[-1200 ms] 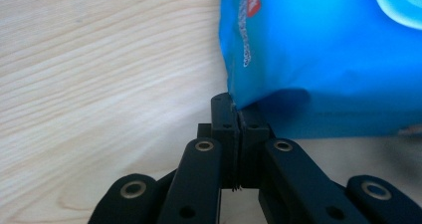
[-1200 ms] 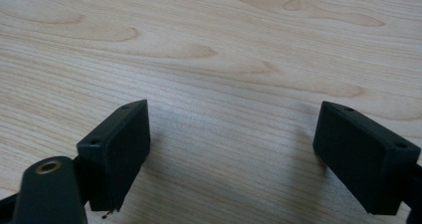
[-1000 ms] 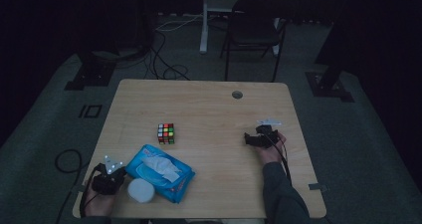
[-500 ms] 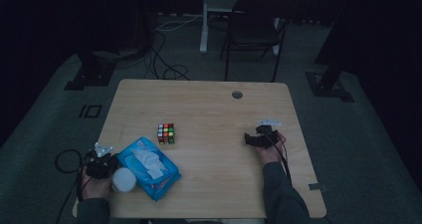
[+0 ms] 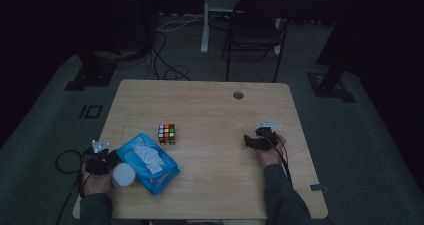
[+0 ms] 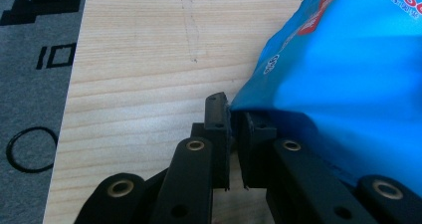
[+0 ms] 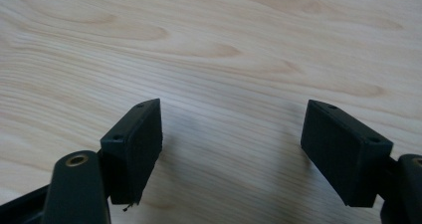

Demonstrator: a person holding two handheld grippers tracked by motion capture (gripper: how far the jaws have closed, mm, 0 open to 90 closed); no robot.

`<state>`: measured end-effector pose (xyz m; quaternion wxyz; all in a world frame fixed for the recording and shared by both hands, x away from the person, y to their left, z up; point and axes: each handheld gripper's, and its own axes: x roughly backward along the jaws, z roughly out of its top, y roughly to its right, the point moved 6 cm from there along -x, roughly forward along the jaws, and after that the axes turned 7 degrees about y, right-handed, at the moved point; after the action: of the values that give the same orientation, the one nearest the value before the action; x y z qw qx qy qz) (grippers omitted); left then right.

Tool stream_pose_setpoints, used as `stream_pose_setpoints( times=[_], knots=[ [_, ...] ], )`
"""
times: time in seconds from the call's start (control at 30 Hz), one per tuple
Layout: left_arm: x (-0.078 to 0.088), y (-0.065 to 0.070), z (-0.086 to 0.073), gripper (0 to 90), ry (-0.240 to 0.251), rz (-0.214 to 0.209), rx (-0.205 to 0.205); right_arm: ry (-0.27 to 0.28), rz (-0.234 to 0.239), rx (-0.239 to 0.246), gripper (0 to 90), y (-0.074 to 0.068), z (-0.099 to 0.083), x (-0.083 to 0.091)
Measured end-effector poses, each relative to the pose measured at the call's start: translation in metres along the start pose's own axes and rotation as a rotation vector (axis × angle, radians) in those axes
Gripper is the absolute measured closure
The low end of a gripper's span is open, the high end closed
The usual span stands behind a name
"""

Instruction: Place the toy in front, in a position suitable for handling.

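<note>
At the bench's near left corner, our left gripper point(image 6: 230, 115) fingers pinch the edge of the blue wet-wipes pack point(image 5: 148, 163). Our right gripper point(image 7: 231, 149) fingers, which have just been closing, stand apart with nothing between them. We judge the pack is only gripped so far and moving it remains.

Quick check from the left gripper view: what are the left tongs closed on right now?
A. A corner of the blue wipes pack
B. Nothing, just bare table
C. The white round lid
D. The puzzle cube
A: in the left gripper view the left tongs stand nearly together with the edge of the blue wipes pack pinched between them, while the puzzle cube sits apart on the table.
</note>
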<state>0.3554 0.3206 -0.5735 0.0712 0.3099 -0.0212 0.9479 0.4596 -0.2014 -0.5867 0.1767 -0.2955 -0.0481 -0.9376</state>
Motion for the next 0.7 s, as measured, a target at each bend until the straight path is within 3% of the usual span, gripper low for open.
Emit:
stream_pose_setpoints(
  times=[0.17, 0.37, 0.57, 0.7],
  knots=[
    [0.0, -0.002, 0.0, 81.4, 0.006, 0.002, 0.007, 0.02, 0.041, 0.024, 24.7, -0.024, 0.008, 0.002],
    [0.006, -0.007, -0.002, 69.6, 0.008, 0.037, 0.022, 0.042, 0.12, 0.059, 24.7, -0.067, 0.024, 0.0],
    [0.036, -0.009, 0.005, 60.3, 0.069, 0.075, 0.041, 0.058, 0.183, 0.093, 24.3, -0.109, 0.04, -0.006],
    [0.058, 0.002, 0.018, 58.5, 0.132, 0.068, 0.028, 0.064, 0.227, 0.116, 22.9, -0.136, 0.048, -0.01]
  ],
)
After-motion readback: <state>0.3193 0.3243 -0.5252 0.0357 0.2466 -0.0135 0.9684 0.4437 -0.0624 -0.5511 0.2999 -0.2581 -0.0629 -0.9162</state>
